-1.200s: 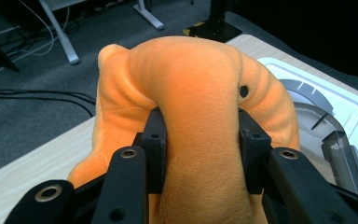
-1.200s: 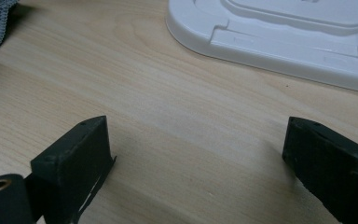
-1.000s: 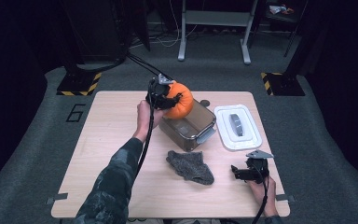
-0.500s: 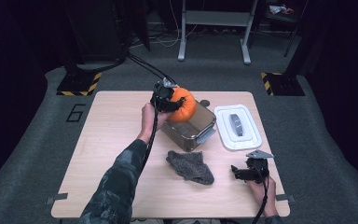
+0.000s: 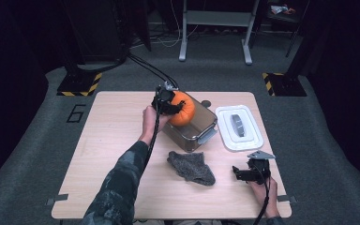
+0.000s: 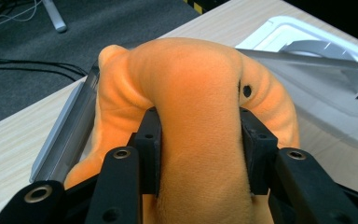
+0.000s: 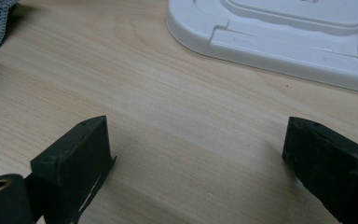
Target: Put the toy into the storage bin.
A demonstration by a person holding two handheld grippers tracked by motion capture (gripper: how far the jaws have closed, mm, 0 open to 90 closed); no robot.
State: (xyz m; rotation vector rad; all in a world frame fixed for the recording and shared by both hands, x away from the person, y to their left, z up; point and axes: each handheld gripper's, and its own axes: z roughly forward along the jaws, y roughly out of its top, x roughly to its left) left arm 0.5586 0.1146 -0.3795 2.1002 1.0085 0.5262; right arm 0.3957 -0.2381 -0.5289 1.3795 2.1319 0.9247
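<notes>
An orange plush pumpkin (image 5: 183, 109) sits partly inside a clear rectangular metal-rimmed container (image 5: 198, 132) at the table's middle back. My left gripper (image 5: 168, 102) is shut on it from the left. In the left gripper view the pads squeeze a fold of the pumpkin (image 6: 200, 88) between them, above the container's rim (image 6: 61, 136). The jaws have just been opening slightly, and the plush is still pinched. My right gripper (image 5: 243, 172) rests near the front right edge, open. Its jaws stand wide apart over bare wood (image 7: 196, 144).
A white lid (image 5: 239, 127) lies flat to the right of the container, just ahead of the right gripper (image 7: 279, 28). A grey cloth (image 5: 191, 167) lies crumpled in front of the container. The table's left half is bare wood.
The left gripper has come down a little with the pumpkin, lowering it into the container. The right gripper has stayed put.
</notes>
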